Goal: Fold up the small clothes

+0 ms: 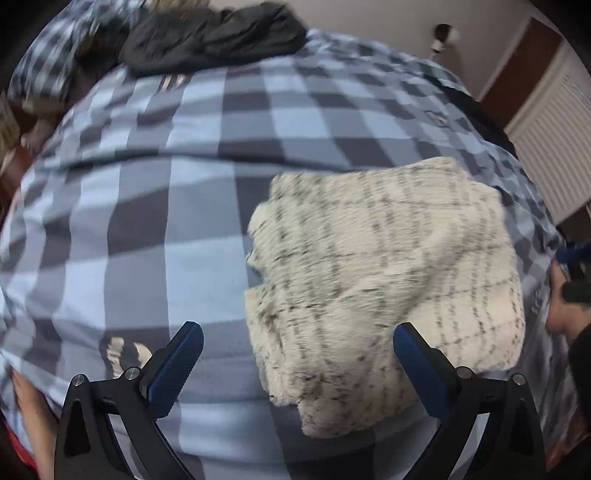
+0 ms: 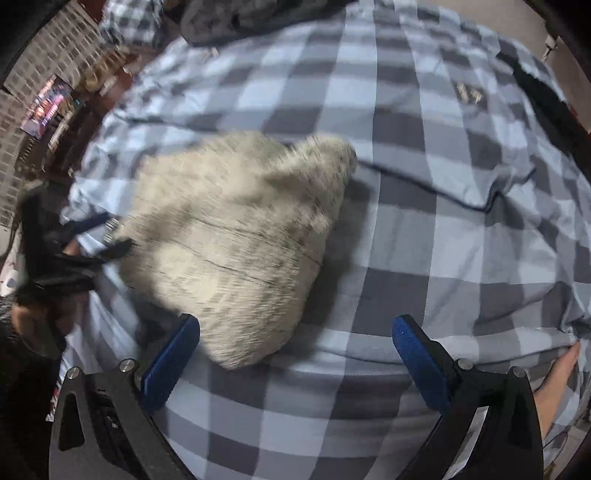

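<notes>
My left tool [image 1: 297,343] hung wide open over the bed, its blue-padded fingers [image 1: 173,369] spread with nothing between them. Just beyond and partly between them lay the cream knit garment [image 1: 388,280], fuzzy with thin dark grid lines, folded into a rough block on the blue-and-grey checked bedspread [image 1: 155,177]. Its near edge sat close to my right-hand finger of that tool, but I could not tell whether they touched.

My right tool [image 2: 295,345] was open too, fingers apart and empty above the checked cover. From that side the garment [image 2: 236,236] lay ahead and to the left, blurred, its near corner just beside the left finger. My left tool [image 2: 92,240] showed at the garment's far-left edge in that view, too smeared to read.

At the head of the bed a dark garment [image 1: 218,33] lay in a heap. My bare foot [image 2: 557,384] rested on the cover at the lower right.
</notes>
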Tool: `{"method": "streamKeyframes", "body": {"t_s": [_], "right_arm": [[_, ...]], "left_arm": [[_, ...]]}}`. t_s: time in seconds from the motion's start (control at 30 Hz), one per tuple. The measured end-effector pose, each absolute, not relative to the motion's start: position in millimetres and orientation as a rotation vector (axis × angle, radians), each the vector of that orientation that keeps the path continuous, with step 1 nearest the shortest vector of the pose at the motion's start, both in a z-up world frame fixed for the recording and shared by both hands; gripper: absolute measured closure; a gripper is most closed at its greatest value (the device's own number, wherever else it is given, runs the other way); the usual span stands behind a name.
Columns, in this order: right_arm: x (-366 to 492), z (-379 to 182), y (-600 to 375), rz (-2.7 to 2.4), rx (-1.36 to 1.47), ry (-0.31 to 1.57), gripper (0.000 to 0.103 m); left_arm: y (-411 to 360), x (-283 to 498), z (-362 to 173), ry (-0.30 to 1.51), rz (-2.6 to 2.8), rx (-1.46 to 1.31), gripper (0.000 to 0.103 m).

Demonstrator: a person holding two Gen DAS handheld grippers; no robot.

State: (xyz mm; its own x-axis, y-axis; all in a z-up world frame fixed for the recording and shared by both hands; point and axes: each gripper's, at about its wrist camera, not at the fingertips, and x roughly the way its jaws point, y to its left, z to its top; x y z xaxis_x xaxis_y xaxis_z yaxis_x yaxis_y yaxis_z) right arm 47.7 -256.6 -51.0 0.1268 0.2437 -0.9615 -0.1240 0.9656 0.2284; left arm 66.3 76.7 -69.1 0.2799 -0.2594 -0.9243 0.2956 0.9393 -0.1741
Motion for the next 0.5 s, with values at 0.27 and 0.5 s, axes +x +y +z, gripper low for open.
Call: {"method": "streamKeyframes", "body": {"t_s": [0.27, 0.5], "right_arm": [[73.4, -92.6, -270.0, 0.467, 0.401, 1.461, 0.001], [96.0, -130.7, -243.4, 0.562, 0.442, 1.526, 0.001]], "left_arm": [[74.9, 83.4, -115.0, 1.384, -0.516, -0.093, 0.000], [71.0, 90.3, -160.5, 1.533, -0.606, -0.291, 0.000]]}}
